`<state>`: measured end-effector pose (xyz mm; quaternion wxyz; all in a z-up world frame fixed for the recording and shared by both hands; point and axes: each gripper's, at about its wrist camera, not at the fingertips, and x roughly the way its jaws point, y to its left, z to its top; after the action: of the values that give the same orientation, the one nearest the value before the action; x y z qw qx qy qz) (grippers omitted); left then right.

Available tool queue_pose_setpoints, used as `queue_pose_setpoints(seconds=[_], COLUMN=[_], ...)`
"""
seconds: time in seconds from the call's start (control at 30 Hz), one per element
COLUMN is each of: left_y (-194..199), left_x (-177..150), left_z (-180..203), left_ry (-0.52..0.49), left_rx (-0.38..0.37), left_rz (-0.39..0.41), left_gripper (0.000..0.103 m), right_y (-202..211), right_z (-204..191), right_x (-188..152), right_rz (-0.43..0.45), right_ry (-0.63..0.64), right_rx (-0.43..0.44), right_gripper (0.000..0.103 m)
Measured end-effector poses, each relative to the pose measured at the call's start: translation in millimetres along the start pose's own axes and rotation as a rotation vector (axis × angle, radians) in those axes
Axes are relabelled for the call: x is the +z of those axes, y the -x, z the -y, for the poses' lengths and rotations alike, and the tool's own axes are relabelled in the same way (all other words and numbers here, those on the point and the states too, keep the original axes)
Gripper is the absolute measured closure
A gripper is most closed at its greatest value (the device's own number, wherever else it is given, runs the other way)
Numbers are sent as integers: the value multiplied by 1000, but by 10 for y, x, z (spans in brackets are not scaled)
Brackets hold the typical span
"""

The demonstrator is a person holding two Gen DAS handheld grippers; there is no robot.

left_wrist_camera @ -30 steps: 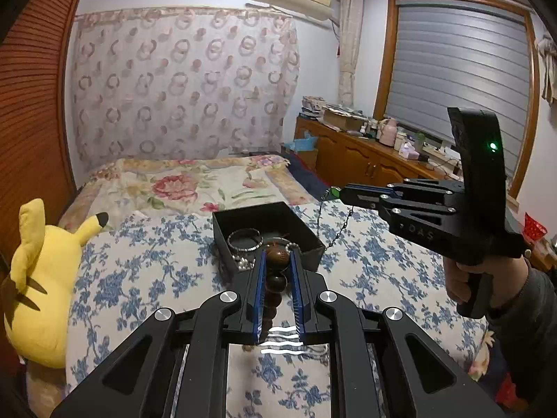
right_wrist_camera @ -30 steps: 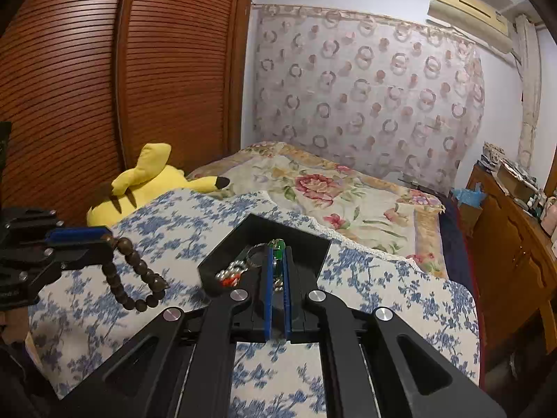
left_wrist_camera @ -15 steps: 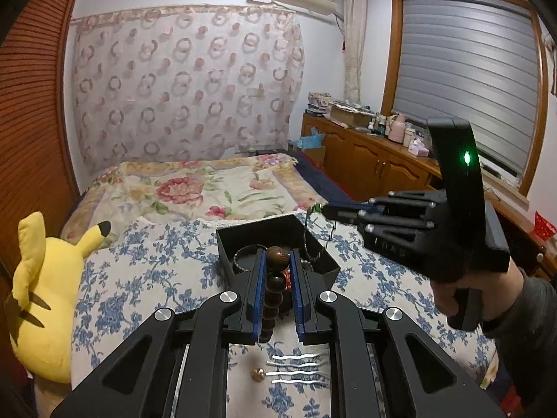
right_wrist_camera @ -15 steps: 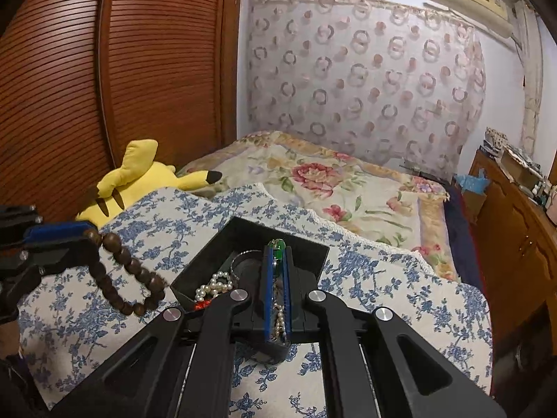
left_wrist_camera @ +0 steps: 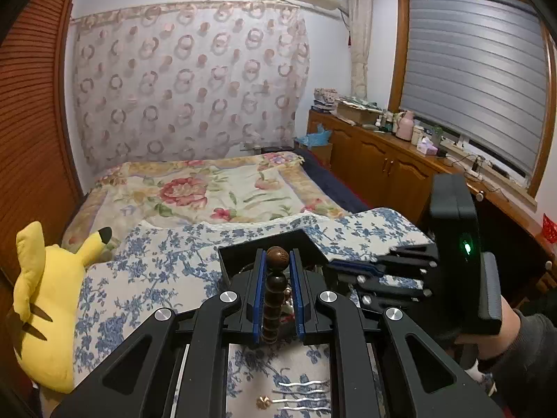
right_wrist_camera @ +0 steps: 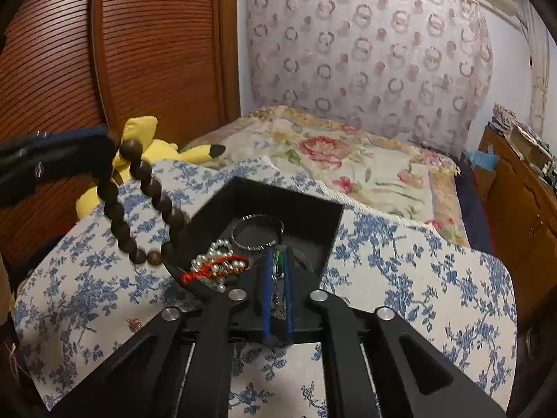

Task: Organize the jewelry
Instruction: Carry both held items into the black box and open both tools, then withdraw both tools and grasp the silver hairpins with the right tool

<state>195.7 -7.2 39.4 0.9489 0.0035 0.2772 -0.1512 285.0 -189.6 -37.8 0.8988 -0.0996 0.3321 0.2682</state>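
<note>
Dark wooden beads fill the space between your left gripper's [left_wrist_camera: 275,280] blue pads: it is clenched on the brown bead bracelet [left_wrist_camera: 275,299], with the big top bead standing at the fingertips. In the right wrist view the same bracelet [right_wrist_camera: 139,205] hangs as a loop from that gripper, above the near left edge of the black box [right_wrist_camera: 323,209]. Your right gripper [right_wrist_camera: 277,278] reaches over the near part of this box, and its jaws are opening at this moment; the thin chain with a green stone [right_wrist_camera: 277,264] is between the pads, but you cannot tell from the pictures if the pads still press on it. The box sits on the blue flowered cloth [right_wrist_camera: 435,278] on the bed. Inside it you see a silver bangle [right_wrist_camera: 256,231] near the middle, and at its near left side a white pearl string [right_wrist_camera: 216,261] tangled with a red cord [right_wrist_camera: 209,270]. On the cloth near you, just below the left gripper, lie some wavy silver hairpins [left_wrist_camera: 303,395] and a small golden piece [left_wrist_camera: 263,402]. A yellow plush toy [left_wrist_camera: 41,299] lies at the left side of the bed. Your right hand [left_wrist_camera: 501,331] holds the grip of the right tool.
</note>
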Motion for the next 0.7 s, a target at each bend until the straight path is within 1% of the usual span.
queue_pose_setpoints(seconds=[0.07,0.1,0.17,0.4,0.53,0.7], left_y=[-46,-61,-106,-347,-493,-560], left_x=[45,58,97,140,68,-11], left_z=[1,-7,-8,-32,-66,-67], left_ry=[-2,-1,-2,-1,12,10], left_rx=[8,10,14,38,44,48], left_rz=[-3,-4,-8,-39,-77,-87], left_gripper=[90,90,90,90,90,90], right_y=[-1,2,19,119,175,221], right_z=[19,30,56,129,106,44], right_x=[-25,-37,-62,-150,-220,-269], right_rz=[-1,-1,4,14,18,22], right_ry=[-4,-8,-15,-30,-17,-7], right_rx=[6,5,6,7,8,19], right_gripper=[92,87,84,84,84,84])
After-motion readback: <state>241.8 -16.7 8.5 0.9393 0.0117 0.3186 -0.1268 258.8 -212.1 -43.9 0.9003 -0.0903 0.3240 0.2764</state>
